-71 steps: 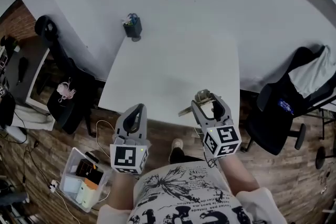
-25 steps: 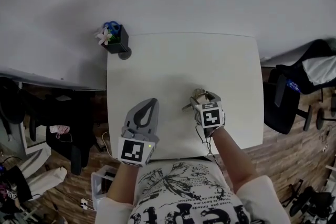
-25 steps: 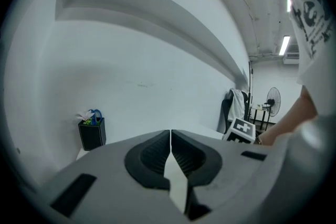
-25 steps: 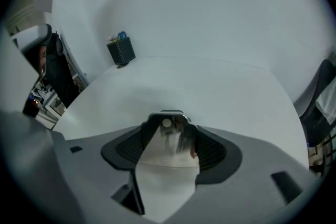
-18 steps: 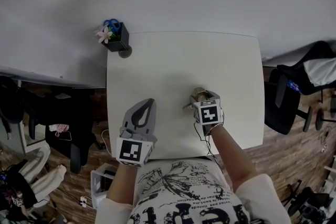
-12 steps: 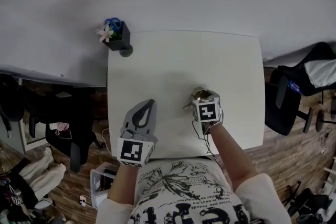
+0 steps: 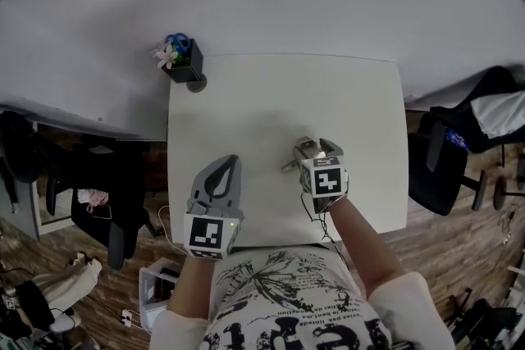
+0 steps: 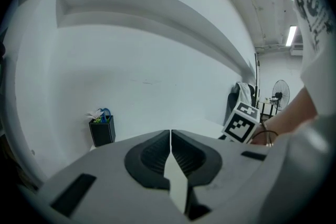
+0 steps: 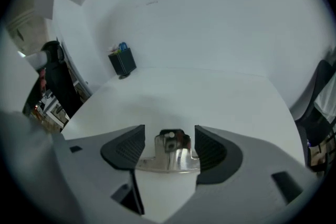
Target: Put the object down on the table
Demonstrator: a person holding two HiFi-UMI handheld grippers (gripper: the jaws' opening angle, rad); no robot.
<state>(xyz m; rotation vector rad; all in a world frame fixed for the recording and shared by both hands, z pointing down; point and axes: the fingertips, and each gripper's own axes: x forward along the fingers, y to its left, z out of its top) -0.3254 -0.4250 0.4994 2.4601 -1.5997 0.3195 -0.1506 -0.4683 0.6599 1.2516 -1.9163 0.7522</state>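
A shiny metal fitting (image 9: 171, 152) with a flat flange and an upright lug sits between the jaws of my right gripper (image 9: 170, 150). The flange reaches from one jaw to the other, while the lug stands clear of both pads. In the head view the fitting (image 7: 303, 152) pokes out ahead of the right gripper (image 7: 316, 153), low over the near middle of the white table (image 7: 271, 94). I cannot tell whether it touches the top. My left gripper (image 7: 225, 165) is shut and empty over the table's near left part, its jaws (image 8: 170, 136) pressed together.
A small black pot (image 7: 184, 61) with a flower and a blue item stands at the table's far left corner, also seen as the pot (image 9: 123, 62) and the pot (image 8: 102, 130). A white wall runs behind. Black chairs (image 7: 447, 160) stand on the right, and a bin (image 7: 160, 291) on the floor.
Since 2.8 s ago the right gripper has carried the fitting from the table's near edge inward and down over the top. In the last second both grippers have barely moved.
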